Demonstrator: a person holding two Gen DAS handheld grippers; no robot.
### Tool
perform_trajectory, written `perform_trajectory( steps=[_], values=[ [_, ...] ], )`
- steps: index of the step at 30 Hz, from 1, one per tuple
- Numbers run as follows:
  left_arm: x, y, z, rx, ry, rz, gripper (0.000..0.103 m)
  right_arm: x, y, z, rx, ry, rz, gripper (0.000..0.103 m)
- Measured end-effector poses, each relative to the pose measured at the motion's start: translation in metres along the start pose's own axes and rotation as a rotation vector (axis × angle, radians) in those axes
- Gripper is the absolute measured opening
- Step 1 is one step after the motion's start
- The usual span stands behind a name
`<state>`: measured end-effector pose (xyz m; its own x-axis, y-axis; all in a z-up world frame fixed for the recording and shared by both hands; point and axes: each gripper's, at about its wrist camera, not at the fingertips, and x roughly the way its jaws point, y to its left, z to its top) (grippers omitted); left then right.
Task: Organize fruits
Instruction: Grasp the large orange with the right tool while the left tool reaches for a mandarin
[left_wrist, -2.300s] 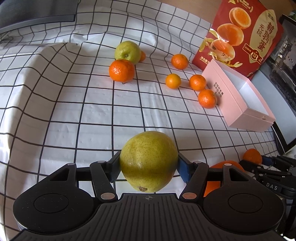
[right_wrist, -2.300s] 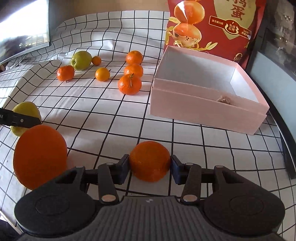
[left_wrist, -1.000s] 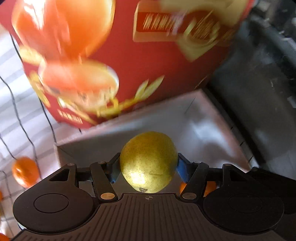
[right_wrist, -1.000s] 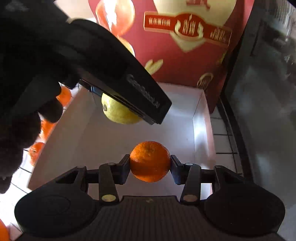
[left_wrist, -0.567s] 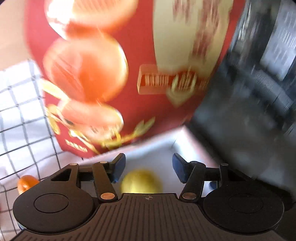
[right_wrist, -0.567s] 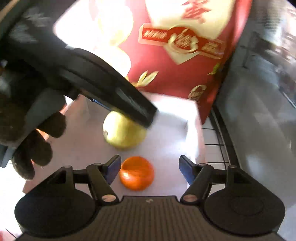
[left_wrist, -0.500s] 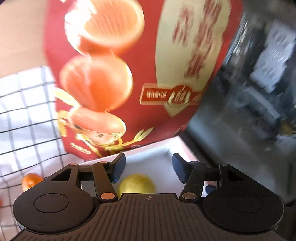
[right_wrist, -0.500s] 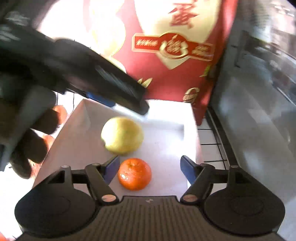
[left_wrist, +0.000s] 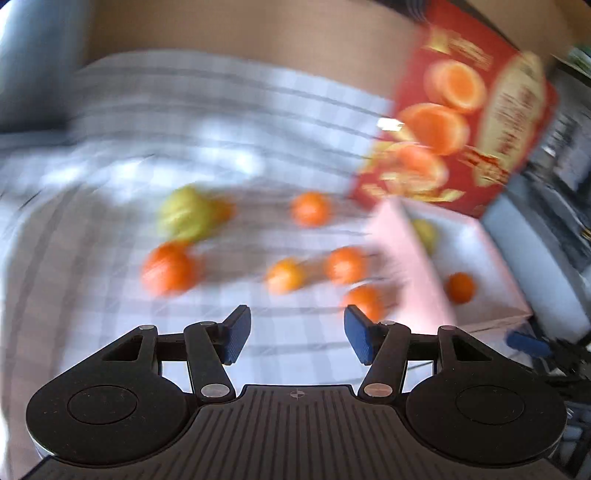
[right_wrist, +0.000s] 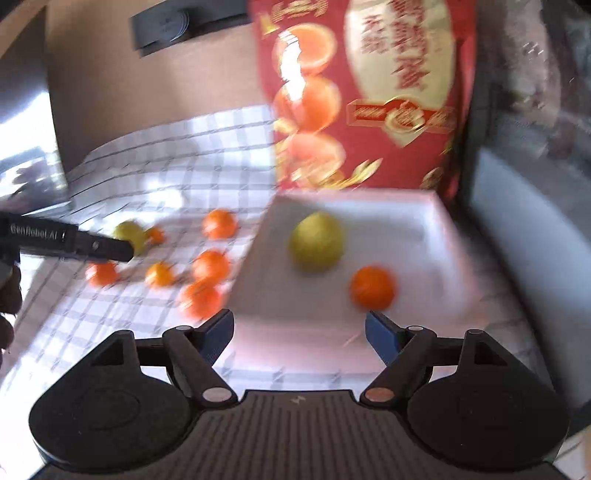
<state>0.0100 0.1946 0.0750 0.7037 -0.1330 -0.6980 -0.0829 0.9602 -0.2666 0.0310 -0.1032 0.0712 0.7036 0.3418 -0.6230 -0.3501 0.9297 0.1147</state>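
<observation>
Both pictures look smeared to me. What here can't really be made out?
- Left wrist view: the fruits on the checked cloth are motion-blurred; stems and skin are unreadable.
- Left wrist view: the pear in the pink box is partly hidden by the box's wall.
- Right wrist view: print on the red bag is smeared.
- Right wrist view: the left tool covers part of a green fruit.

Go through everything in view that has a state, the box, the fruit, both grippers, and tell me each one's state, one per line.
Pink box: open, no lid on it.
Pear in box: resting inside, free of both grippers.
Orange in box: resting inside, released.
Green pear on cloth: loose, not boxed.
Oranges on cloth: six, loose, not boxed.
Left gripper: open, empty.
Right gripper: opening, nothing between the jaws.
</observation>
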Motion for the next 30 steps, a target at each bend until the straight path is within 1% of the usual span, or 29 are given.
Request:
perform_trajectory(
  steps=[3,5,10,12,17,20,21,23,26,28,29,30],
  values=[
    [-0.022,0.036,-0.018,-0.088,-0.018,0.039,0.061,-0.009,0.028,-0.012,-0.036,0.015,0.059,0.079],
    [-0.031,0.047,-0.026,-0.123,-0.028,0.058,0.061,-0.014,0.049,-0.017,-0.068,0.029,0.112,0.079],
    [-0.044,0.058,-0.039,-0.142,-0.029,0.076,0.061,-0.015,0.096,-0.023,-0.157,0.064,0.235,0.079],
    [-0.044,0.058,-0.043,-0.138,-0.019,0.073,0.061,-0.013,0.111,-0.027,-0.185,0.083,0.270,0.079],
    [-0.042,0.058,-0.058,-0.115,0.007,0.052,0.061,-0.003,0.140,-0.047,-0.254,0.121,0.272,0.079],
    [-0.038,0.058,-0.062,-0.112,0.021,0.036,0.061,0.000,0.139,-0.057,-0.236,0.110,0.275,0.086],
    [-0.036,0.057,-0.063,-0.112,0.025,0.030,0.061,0.001,0.139,-0.058,-0.222,0.115,0.283,0.086],
    [-0.033,0.057,-0.064,-0.112,0.031,0.023,0.061,0.004,0.138,-0.060,-0.200,0.140,0.300,0.086],
    [-0.029,0.056,-0.064,-0.104,0.036,0.013,0.061,0.015,0.142,-0.065,-0.189,0.214,0.313,0.086],
    [-0.027,0.056,-0.065,-0.094,0.039,0.009,0.061,0.018,0.145,-0.070,-0.187,0.230,0.313,0.084],
    [-0.025,0.057,-0.066,-0.089,0.042,0.009,0.061,0.019,0.145,-0.071,-0.189,0.229,0.304,0.081],
    [-0.024,0.057,-0.066,-0.086,0.045,0.009,0.061,0.019,0.145,-0.072,-0.193,0.225,0.287,0.074]
  ],
)
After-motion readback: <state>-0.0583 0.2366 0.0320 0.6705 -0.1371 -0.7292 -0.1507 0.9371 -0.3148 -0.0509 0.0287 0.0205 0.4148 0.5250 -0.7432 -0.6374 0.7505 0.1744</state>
